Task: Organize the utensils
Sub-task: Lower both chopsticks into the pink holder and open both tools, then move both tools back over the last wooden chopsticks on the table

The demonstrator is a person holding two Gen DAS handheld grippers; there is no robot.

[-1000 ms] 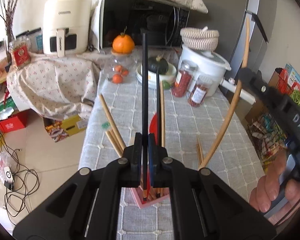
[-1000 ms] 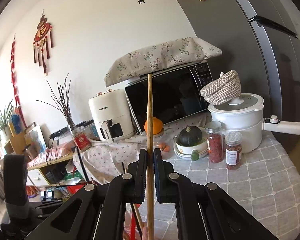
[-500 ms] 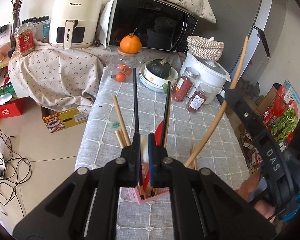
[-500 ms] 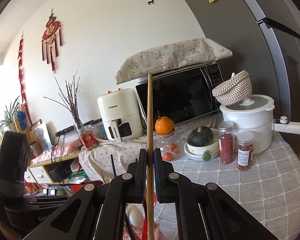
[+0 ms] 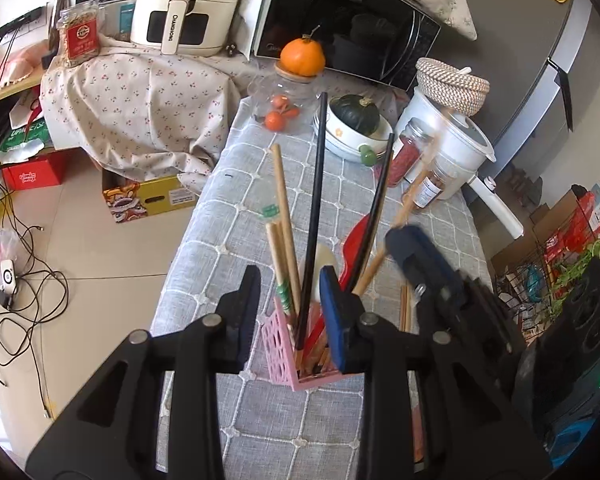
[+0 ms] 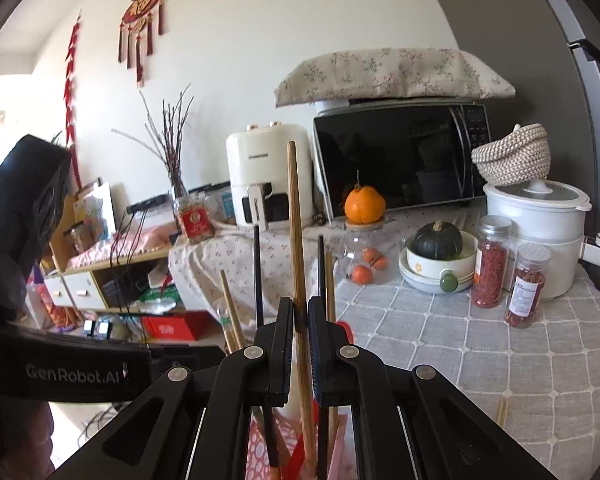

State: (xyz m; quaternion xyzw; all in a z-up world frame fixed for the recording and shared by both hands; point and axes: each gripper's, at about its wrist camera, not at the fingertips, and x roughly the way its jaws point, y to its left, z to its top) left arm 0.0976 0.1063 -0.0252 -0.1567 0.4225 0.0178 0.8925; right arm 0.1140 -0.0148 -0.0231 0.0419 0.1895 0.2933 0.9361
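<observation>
Between my right gripper's (image 6: 300,340) pads I have a wooden chopstick (image 6: 296,240) clenched, standing nearly upright, its long axis running up and down through my jaws. Its top end points at the ceiling and its lower end reaches down toward the pink holder (image 6: 260,448) directly beneath me; the tip looks to be at or inside the mouth, though I cannot tell whether it has touched bottom. So the move I judge comes next runs straight down along the stick's own axis, then a release.

Just beside it, my left gripper (image 5: 290,300) has just been opening: its jaws stand apart, pressing on nothing, with a black chopstick (image 5: 314,208) rising between them, its foot already in the pink holder (image 5: 276,344). That stick leans slightly away from me, toward the far end of the table (image 5: 236,248).

Beyond the holder, more wooden chopsticks (image 5: 405,312) lie flat on the cloth to the right, nearer my right gripper, long axis pointing away from me.
</observation>
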